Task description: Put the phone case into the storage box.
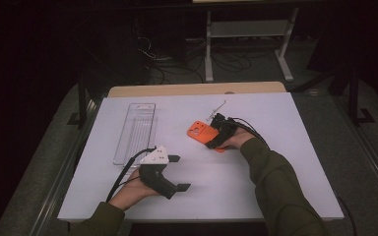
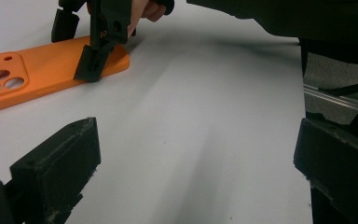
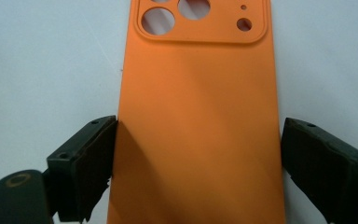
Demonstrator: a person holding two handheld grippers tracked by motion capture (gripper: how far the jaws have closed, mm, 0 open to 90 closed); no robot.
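right tool point(image 3: 198, 154) straddles the orange phone case point(image 3: 196, 116) lying flat on the white surface point(image 1: 256, 187), jaws apart, barely touching; i worry the thin edges slip out when squeezed.

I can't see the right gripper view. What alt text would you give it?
An orange phone case lies camera-cutout end away on a white table, between the two black jaws of the right gripper. The left jaw appears to touch the case's edge; the right stands just clear of it.
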